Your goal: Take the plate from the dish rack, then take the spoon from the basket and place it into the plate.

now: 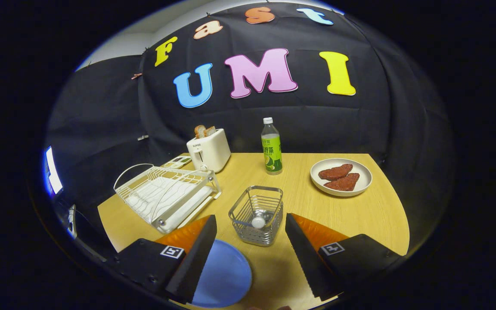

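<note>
A blue plate [224,275] lies flat on the wooden table [360,215], partly under my left finger. Just ahead of the fingers stands a wire basket [257,220]; inside it I see a white rounded spoon end [258,222]. The white dish rack [166,196] stands to the left beyond the fingers, with no plate in it. My gripper [250,224] is open, its fingers wide apart on either side of the basket's near face, holding nothing.
A white toaster [209,150] with bread stands behind the rack. A green bottle [271,148] is upright behind the basket. A pale plate [341,176] with two reddish pieces sits at the far right. Bare wood lies between that plate and my right finger.
</note>
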Available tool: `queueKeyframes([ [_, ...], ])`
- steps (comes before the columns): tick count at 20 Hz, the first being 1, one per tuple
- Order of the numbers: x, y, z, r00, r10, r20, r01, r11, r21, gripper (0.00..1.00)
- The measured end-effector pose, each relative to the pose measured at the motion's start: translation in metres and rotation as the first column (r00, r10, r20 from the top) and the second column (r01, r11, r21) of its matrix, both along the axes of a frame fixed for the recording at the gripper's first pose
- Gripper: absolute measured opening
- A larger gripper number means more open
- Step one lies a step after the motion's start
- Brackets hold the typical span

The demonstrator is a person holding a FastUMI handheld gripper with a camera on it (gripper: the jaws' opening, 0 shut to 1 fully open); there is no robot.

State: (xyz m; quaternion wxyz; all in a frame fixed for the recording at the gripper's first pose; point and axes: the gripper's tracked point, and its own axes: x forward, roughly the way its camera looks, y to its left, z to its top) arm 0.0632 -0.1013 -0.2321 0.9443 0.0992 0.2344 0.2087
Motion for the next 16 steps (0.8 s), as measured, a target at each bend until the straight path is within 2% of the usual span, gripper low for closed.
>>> queueKeyframes([
  [2, 0.013, 0.002, 0.001, 1.000, -0.022, 0.009, 0.022, 1.000, 0.022, 0.97],
  [4, 0.025, 0.003, 0.002, 0.998, -0.042, 0.036, 0.041, 0.999, 0.032, 0.87],
  [9, 0.044, 0.008, -0.010, 0.995, -0.027, 0.094, 0.030, 0.999, -0.034, 0.85],
  [11, 0.049, 0.008, -0.015, 0.995, -0.029, 0.100, 0.035, 0.998, -0.058, 0.70],
  [12, 0.048, 0.009, -0.016, 0.995, -0.024, 0.101, 0.030, 0.997, -0.065, 0.55],
  [13, 0.049, 0.010, -0.019, 0.995, -0.015, 0.101, 0.023, 0.997, -0.075, 0.52],
  [16, 0.048, 0.016, -0.023, 0.994, 0.011, 0.108, -0.001, 0.996, -0.092, 0.52],
])
